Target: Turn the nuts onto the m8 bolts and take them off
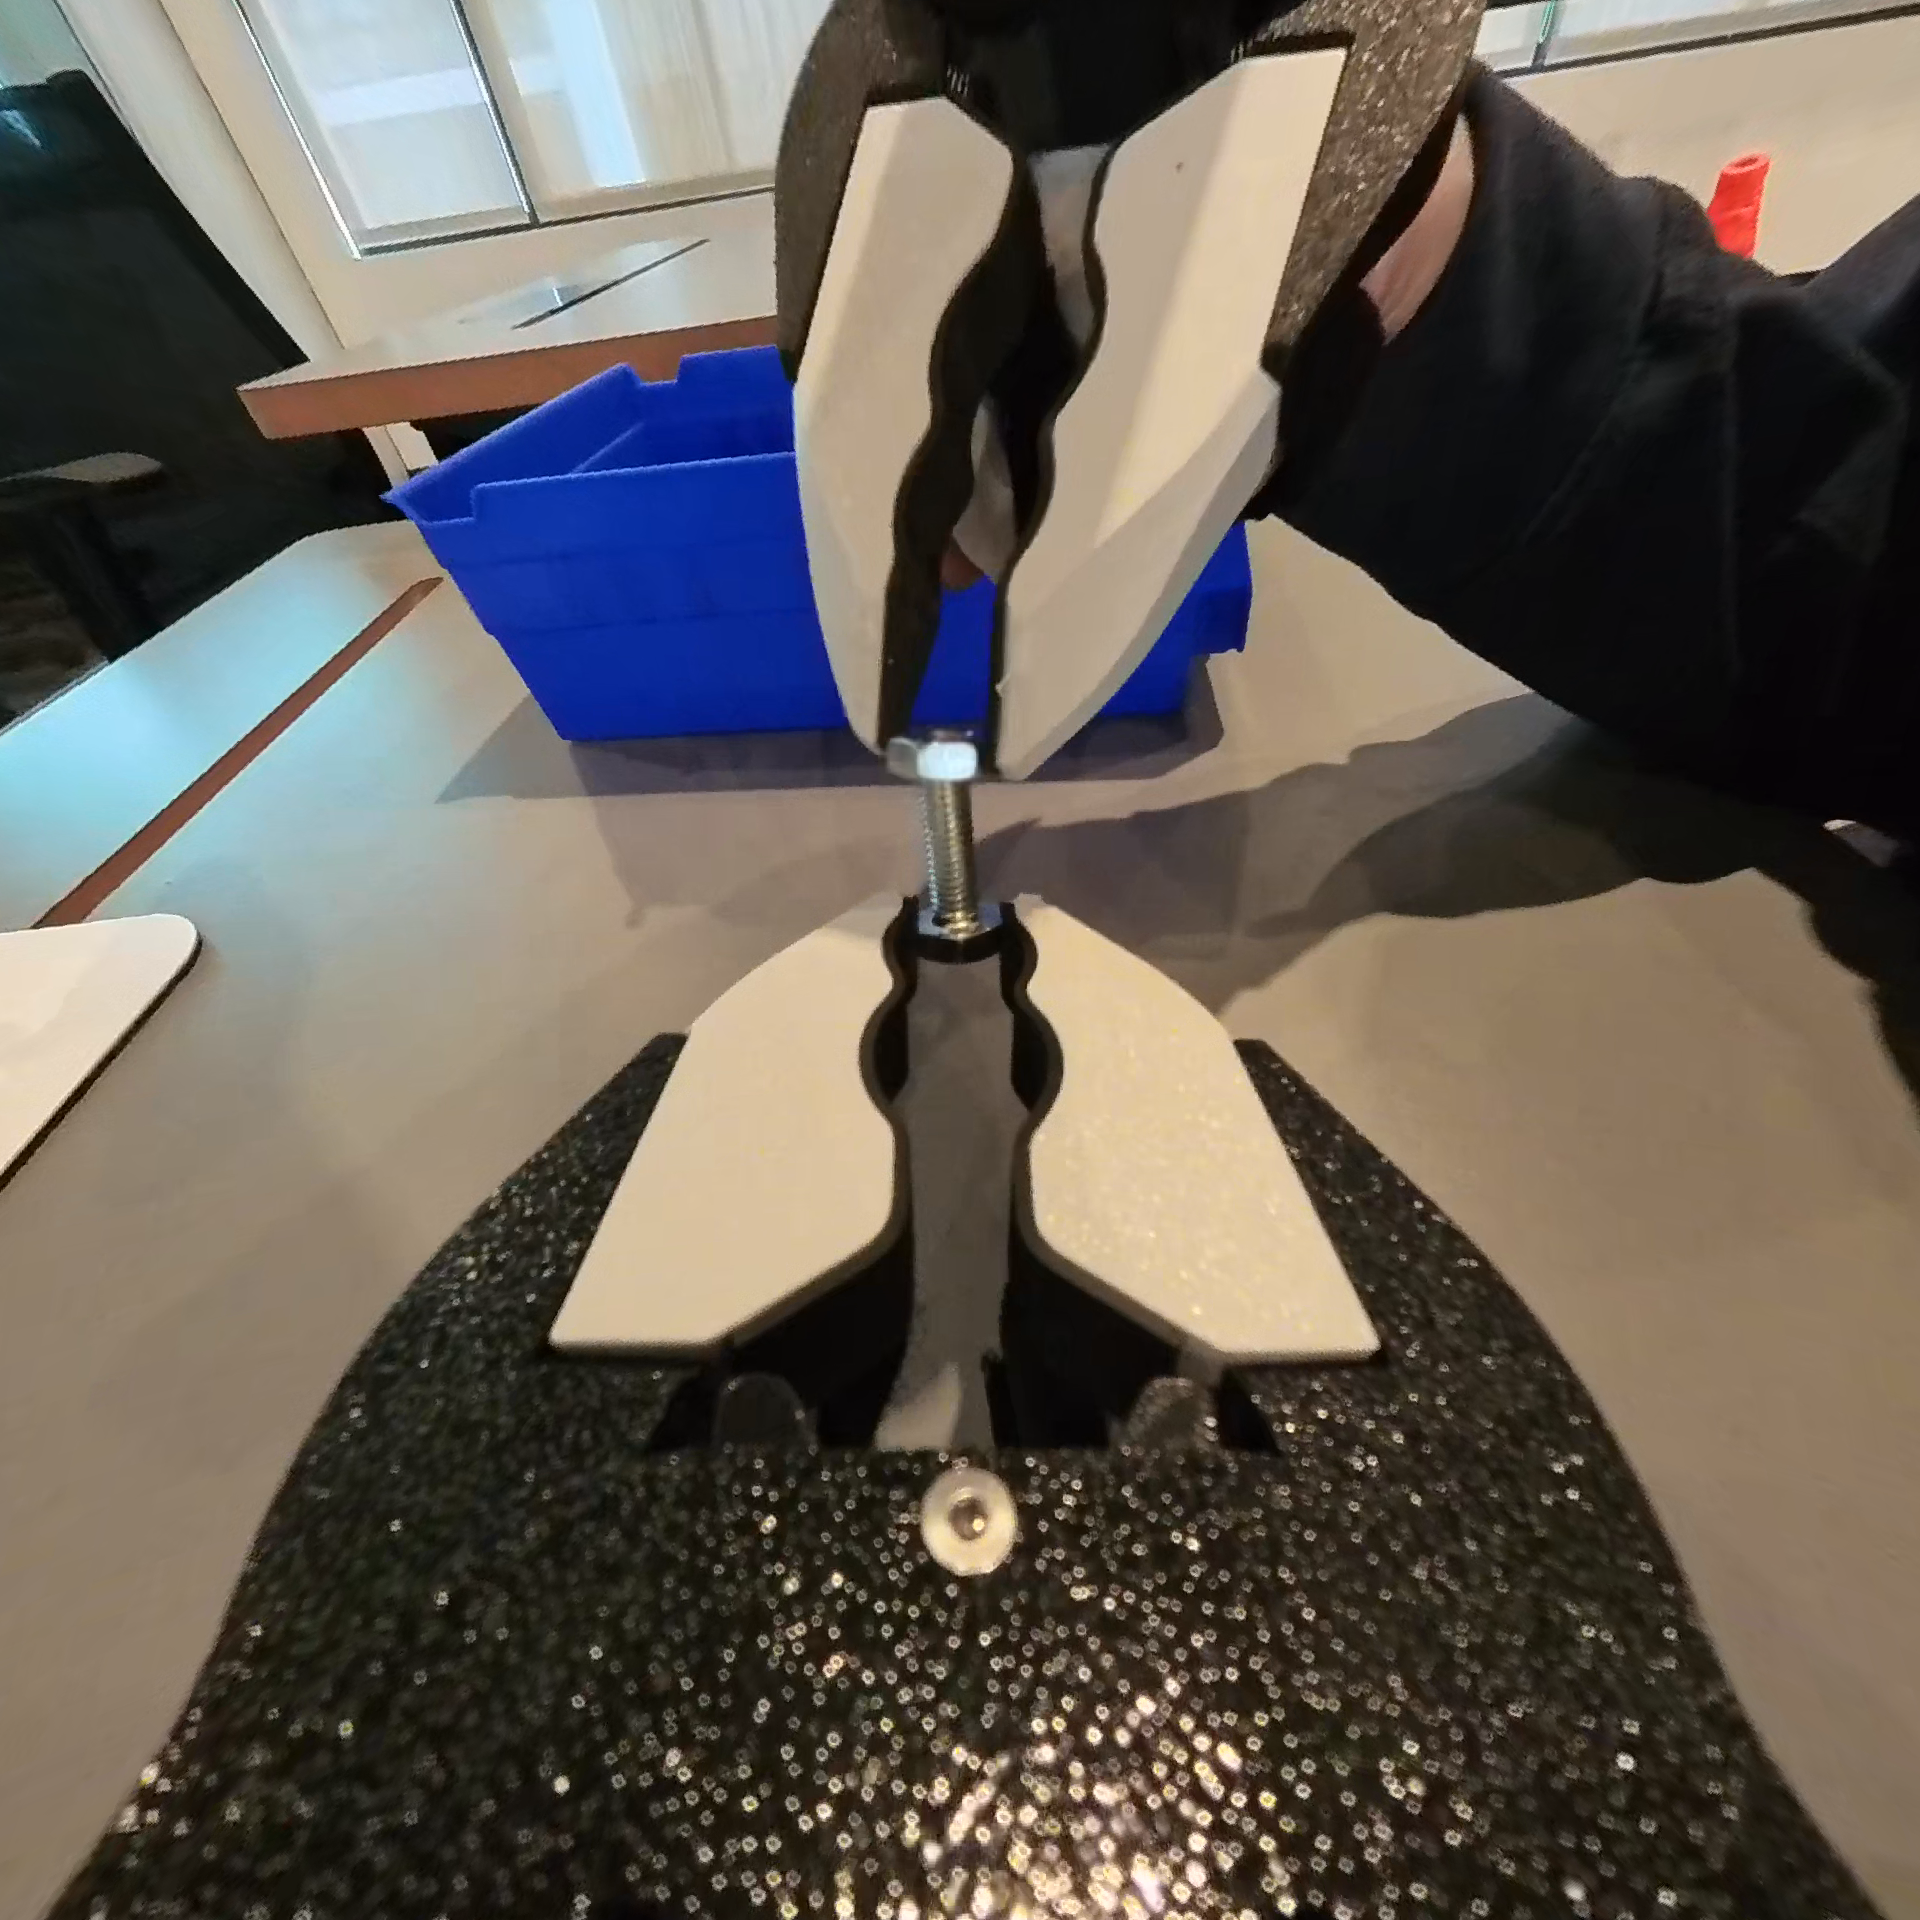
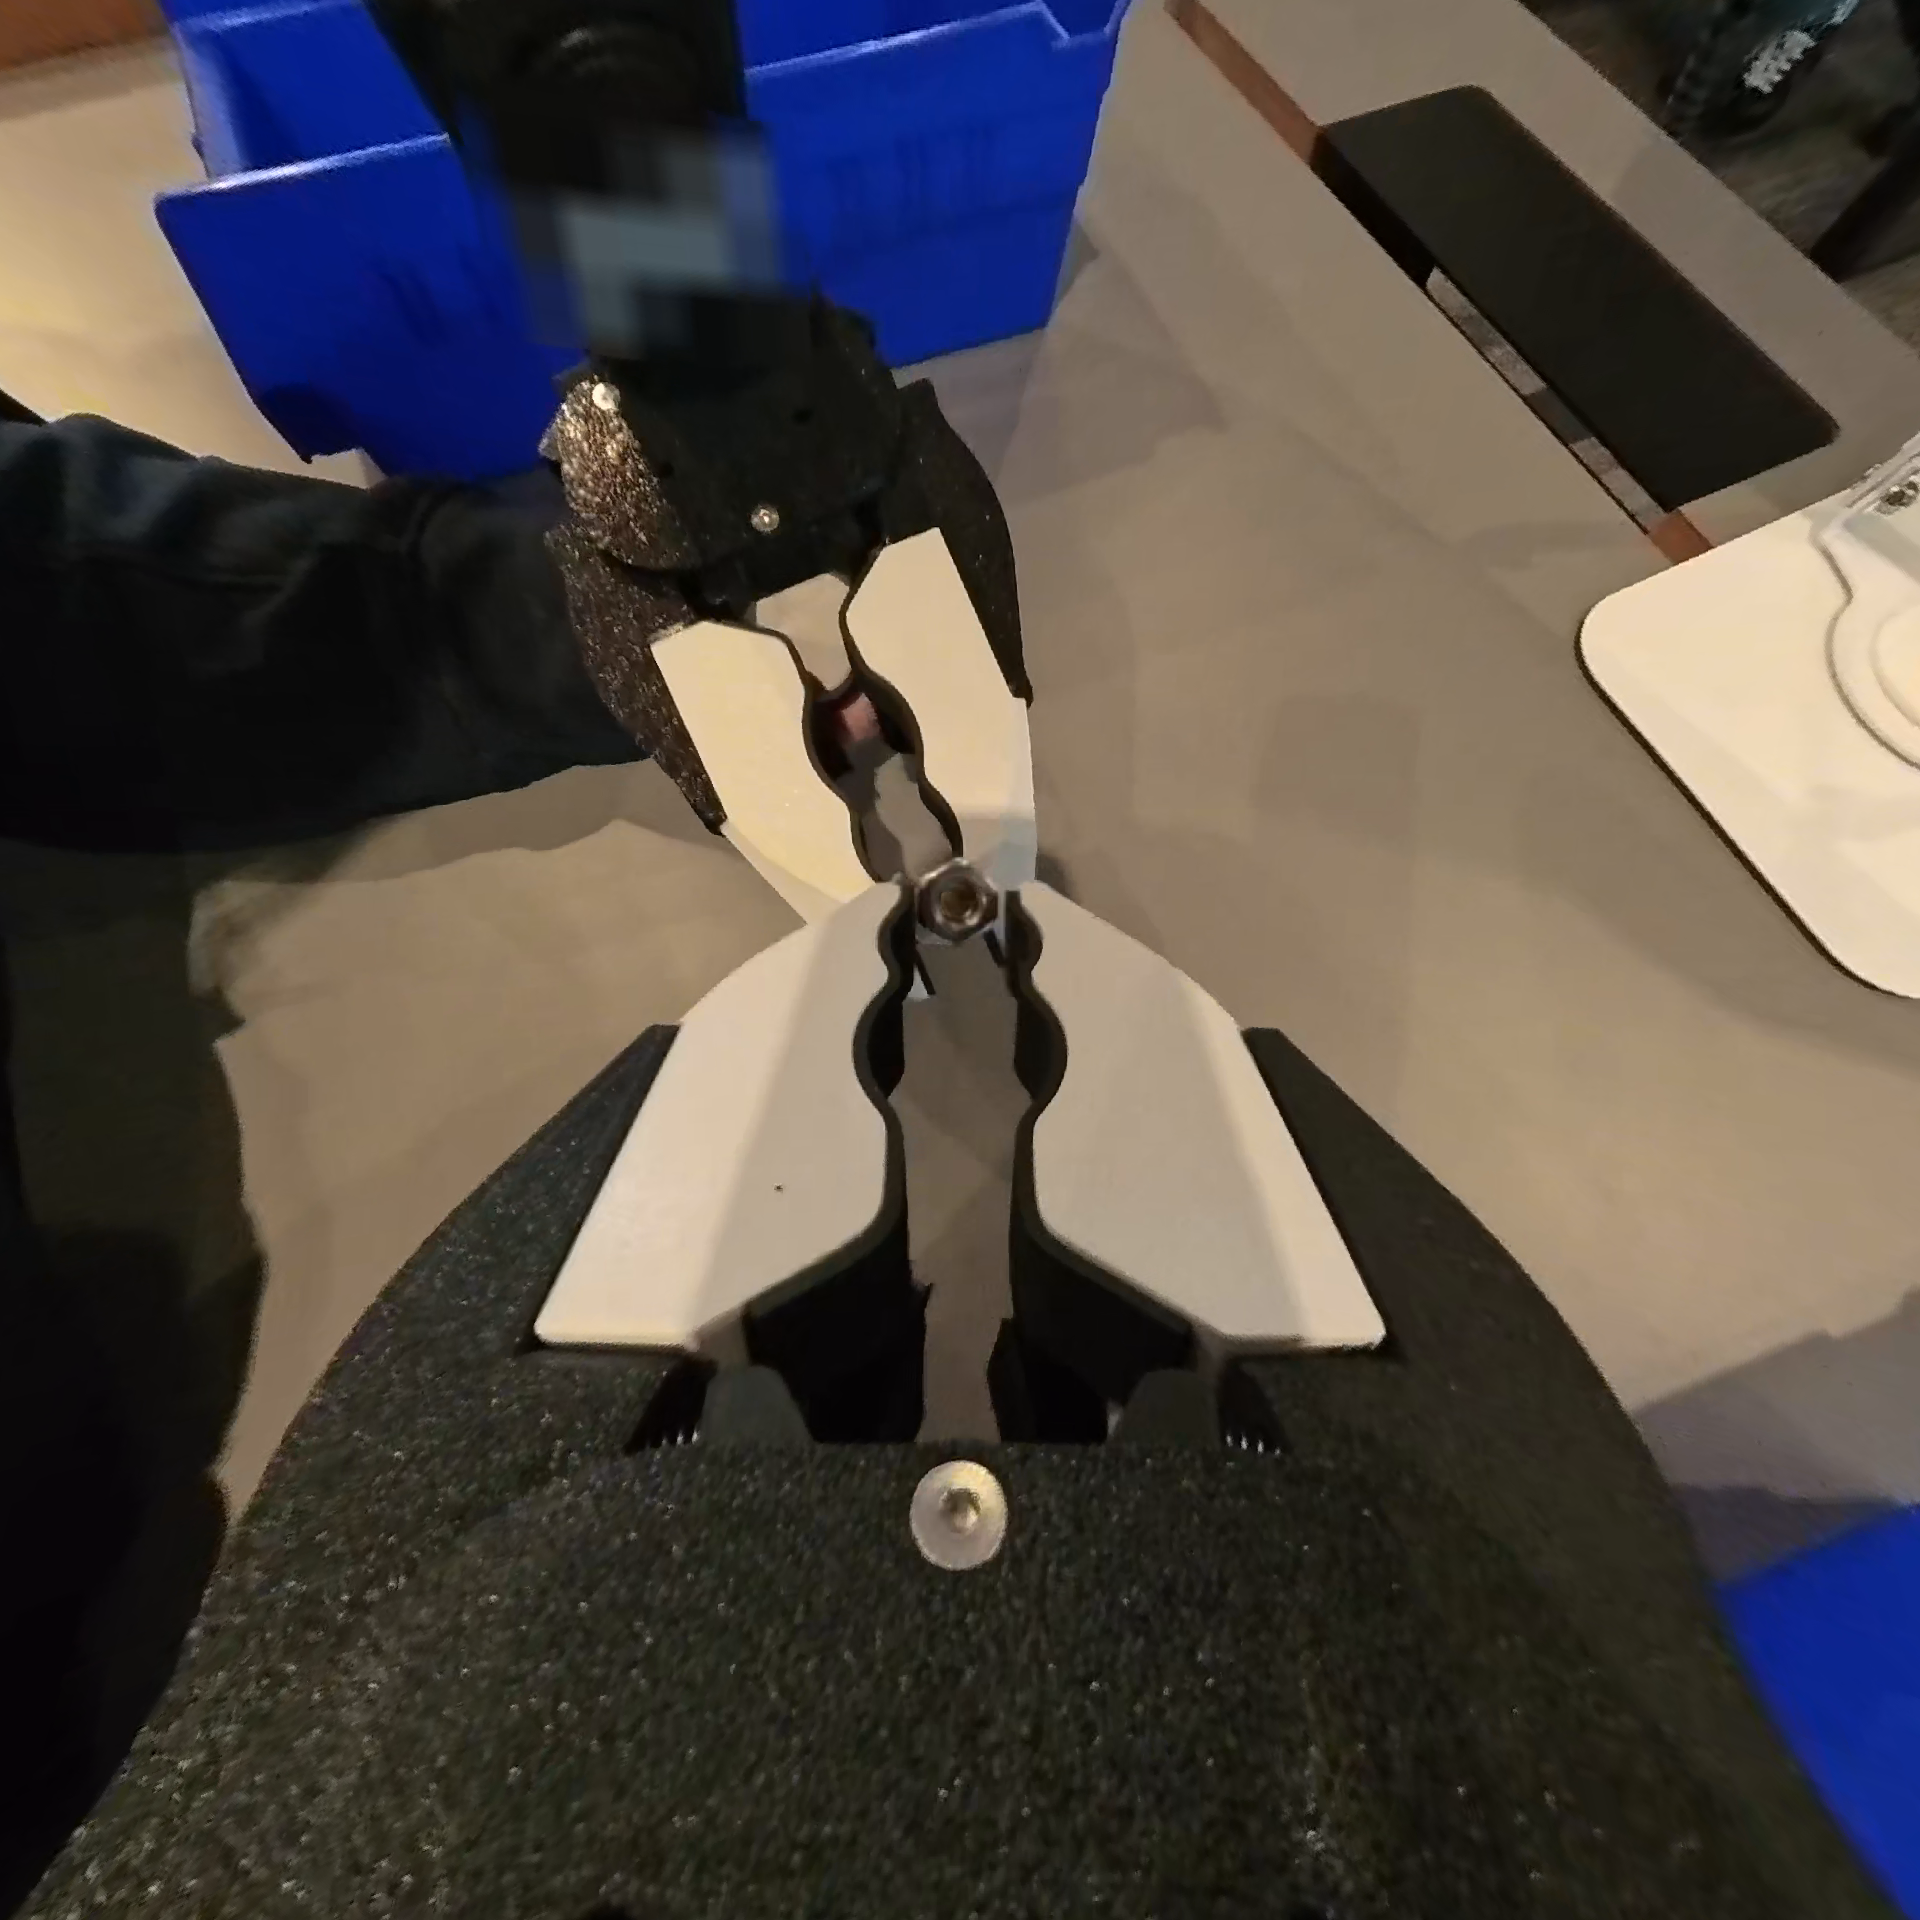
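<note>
A silver bolt (image 1: 943, 847) stands upright above the grey table (image 1: 416, 935). A dark nut (image 1: 951, 928) sits on the low end of its thread. My left gripper (image 1: 951, 935) is shut on this nut, with both pads against its sides. My right gripper (image 1: 940, 743) comes down from above and its fingertips stand around the bolt's hex head (image 1: 932, 764). A thin gap shows between the head and one pad, so it is not pressed. In the right wrist view I look down onto the hex head (image 2: 956, 900) between my right gripper's (image 2: 956, 914) fingertips. The left gripper (image 2: 935, 862) reaches in from the upper left.
A blue bin (image 1: 665, 582) stands on the table just behind the bolt and also shows in the right wrist view (image 2: 914, 208). A white board (image 2: 1745, 748) lies to the right, with a black slab (image 2: 1558, 301) beyond it. A person's dark sleeves (image 1: 1610, 468) hold both grippers. My left and right fingertips are right by each other.
</note>
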`<state>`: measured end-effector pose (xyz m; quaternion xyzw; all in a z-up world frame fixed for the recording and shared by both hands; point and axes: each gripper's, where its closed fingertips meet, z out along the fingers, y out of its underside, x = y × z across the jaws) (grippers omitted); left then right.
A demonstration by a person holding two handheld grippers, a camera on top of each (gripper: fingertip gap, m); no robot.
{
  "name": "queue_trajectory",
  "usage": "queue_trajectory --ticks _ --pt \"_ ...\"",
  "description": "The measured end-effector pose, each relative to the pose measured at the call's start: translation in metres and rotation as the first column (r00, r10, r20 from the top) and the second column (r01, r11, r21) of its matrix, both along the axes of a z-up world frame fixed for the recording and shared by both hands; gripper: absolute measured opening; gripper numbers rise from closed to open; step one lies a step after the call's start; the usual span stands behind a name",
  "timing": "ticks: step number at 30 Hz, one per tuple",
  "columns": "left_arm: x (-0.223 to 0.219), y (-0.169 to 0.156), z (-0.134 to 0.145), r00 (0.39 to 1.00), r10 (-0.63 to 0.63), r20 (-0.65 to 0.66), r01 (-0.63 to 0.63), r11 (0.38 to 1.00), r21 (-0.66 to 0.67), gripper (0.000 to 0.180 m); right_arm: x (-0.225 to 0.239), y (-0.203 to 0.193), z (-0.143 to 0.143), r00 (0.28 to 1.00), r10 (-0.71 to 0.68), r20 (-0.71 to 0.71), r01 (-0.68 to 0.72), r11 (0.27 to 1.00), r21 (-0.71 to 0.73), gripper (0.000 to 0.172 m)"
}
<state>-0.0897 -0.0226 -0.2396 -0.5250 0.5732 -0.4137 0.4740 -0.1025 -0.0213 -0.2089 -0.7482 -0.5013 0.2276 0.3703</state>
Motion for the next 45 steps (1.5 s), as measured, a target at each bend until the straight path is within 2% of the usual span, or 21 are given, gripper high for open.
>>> queue_trajectory --ticks 3,11,16,18,20,22,24,25,29,33,36,38,40,45 --pt "0.000 0.000 0.000 1.000 -0.001 0.004 0.001 1.000 -0.003 0.014 -0.001 0.000 -0.001 1.000 0.000 0.001 0.000 1.000 -0.005 0.021" --pt "-0.001 0.002 0.002 1.000 0.010 0.018 -0.010 1.000 -0.011 0.014 -0.002 0.002 0.000 1.000 0.003 -0.020 -0.003 1.000 0.007 0.017" --pt "-0.012 0.024 0.019 0.978 0.148 0.146 -0.139 0.988 -0.071 0.014 0.007 0.024 0.008 0.992 -0.085 -0.098 0.094 0.992 0.085 0.019" --pt "-0.022 0.032 0.030 0.951 0.201 0.236 -0.180 0.978 -0.107 0.014 0.004 0.019 0.002 0.995 -0.018 -0.095 0.026 0.996 0.088 0.017" --pt "-0.032 0.035 0.041 0.920 0.220 0.325 -0.177 0.972 -0.157 0.014 -0.005 -0.002 -0.014 0.985 0.153 -0.081 -0.152 0.988 0.025 0.017" --pt "-0.039 0.037 0.048 0.900 0.215 0.380 -0.146 0.968 -0.204 0.014 -0.015 -0.029 -0.032 0.943 0.319 -0.096 -0.328 0.941 -0.087 0.021" --pt "-0.043 0.035 0.052 0.888 0.196 0.416 -0.107 0.968 -0.227 0.014 -0.028 -0.048 -0.048 0.902 0.420 -0.104 -0.432 0.888 -0.157 0.028" --pt "-0.044 0.033 0.054 0.885 0.177 0.431 -0.081 0.969 -0.232 0.014 -0.035 -0.055 -0.057 0.887 0.454 -0.081 -0.461 0.871 -0.170 0.034" --pt "-0.044 0.022 0.060 0.867 0.101 0.488 0.019 0.972 -0.235 0.014 -0.064 -0.072 -0.089 0.840 0.538 0.064 -0.527 0.839 -0.137 0.036" --pt "-0.039 0.018 0.057 0.886 0.075 0.457 0.028 0.976 -0.215 0.014 -0.081 -0.079 -0.104 0.830 0.550 0.094 -0.535 0.833 -0.145 0.031" --pt "-0.037 0.016 0.055 0.896 0.066 0.439 0.029 0.978 -0.206 0.014 -0.087 -0.083 -0.104 0.825 0.561 0.072 -0.548 0.824 -0.141 0.024" --pt "-0.037 0.016 0.055 0.895 0.063 0.441 0.032 0.978 -0.204 0.014 -0.084 -0.087 -0.105 0.805 0.586 0.094 -0.569 0.807 -0.157 0.000" --pt "-0.038 0.016 0.057 0.891 0.061 0.451 0.038 0.978 -0.207 0.014 -0.078 -0.088 -0.101 0.793 0.596 0.129 -0.575 0.801 -0.168 0.000" --pt "-0.039 0.017 0.057 0.889 0.062 0.453 0.036 0.978 -0.203 0.014 -0.061 -0.075 -0.047 0.826 0.559 0.070 -0.553 0.828 -0.086 0.000"
